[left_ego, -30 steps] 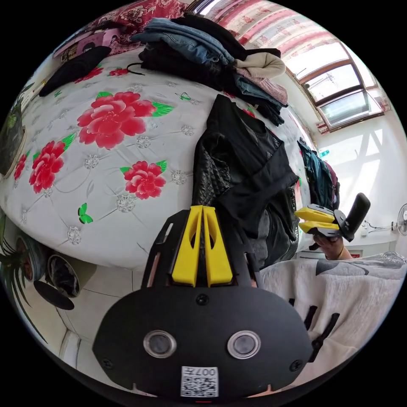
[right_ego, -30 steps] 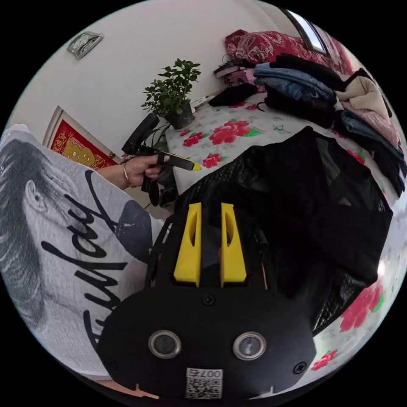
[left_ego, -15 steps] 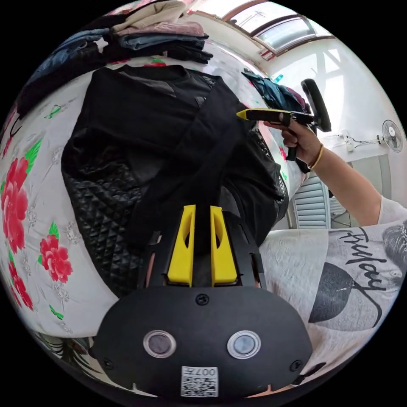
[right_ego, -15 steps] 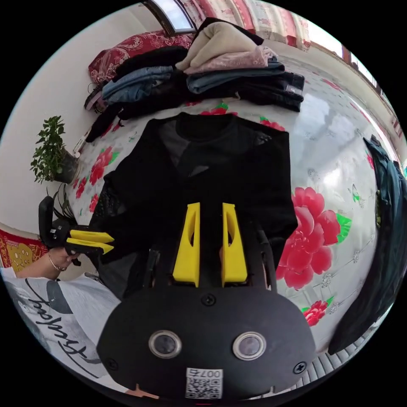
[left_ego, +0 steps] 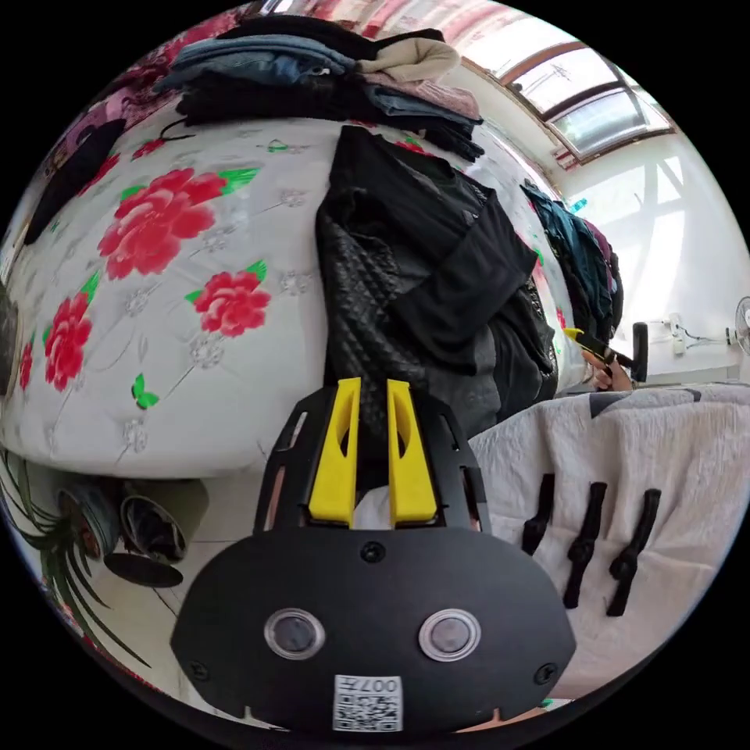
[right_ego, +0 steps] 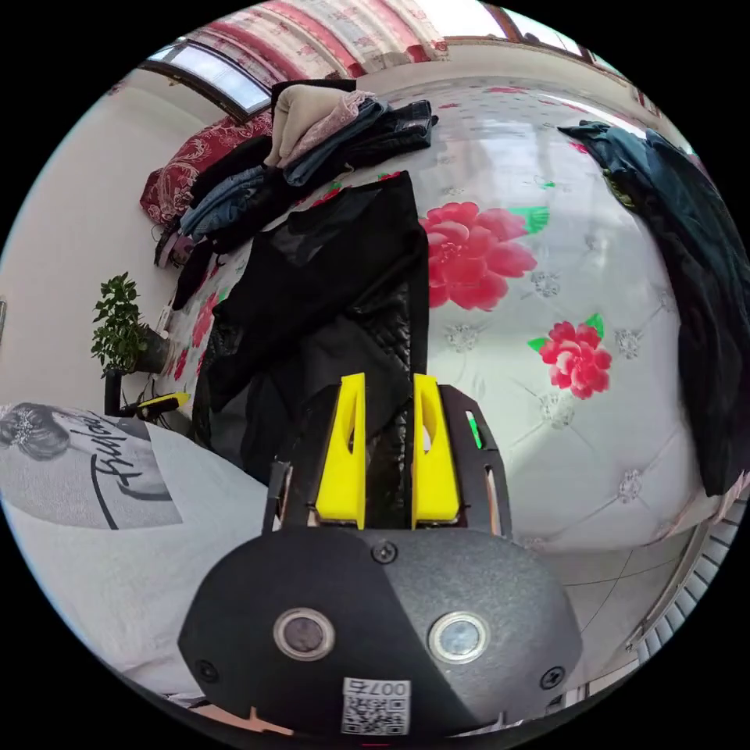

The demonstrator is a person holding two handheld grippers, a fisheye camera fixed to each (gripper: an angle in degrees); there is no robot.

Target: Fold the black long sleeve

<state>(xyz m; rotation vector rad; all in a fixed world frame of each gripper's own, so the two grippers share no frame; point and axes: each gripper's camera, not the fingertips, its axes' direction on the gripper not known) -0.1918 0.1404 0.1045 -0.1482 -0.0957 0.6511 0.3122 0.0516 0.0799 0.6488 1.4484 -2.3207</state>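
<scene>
The black long-sleeve top with quilted, shiny lower panels [left_ego: 426, 281] lies on the bed covered in a white tufted sheet printed with red flowers [left_ego: 156, 312], its hem hanging over the bed's near edge and its collar toward the stack of folded jeans and tops [left_ego: 328, 70] at the far side of the bed. 1 sleeve is folded diagonally across the front of the top.

In the left gripper view, the left tongs [left_ego: 373, 391] hang at the bed's near edge, just beside the top's quilted hem; the 2 yellow jaws stand slightly apart with dark cloth showing in the gap near their tips and pale fabric lower down, and I cannot tell whether they pinch the hem. Beyond the top's other side, a hand holds the right tongs [left_ego: 574, 333], small and partly hidden by the person's grey-white shirt [left_ego: 625, 469].

In the right gripper view, the right tongs [right_ego: 388, 387] sit at the top's [right_ego: 328, 289] hem on the opposite side, the jaws parted with the quilted black cloth running between them; whether both jaws press on it cannot be told. The left tongs [right_ego: 168, 401] appear past the top's far edge, near a green potted plant [right_ego: 121, 328] beside the bed. A dark teal garment [right_ego: 703, 258] lies along the bed [right_ego: 547, 391] well apart from the top.
</scene>
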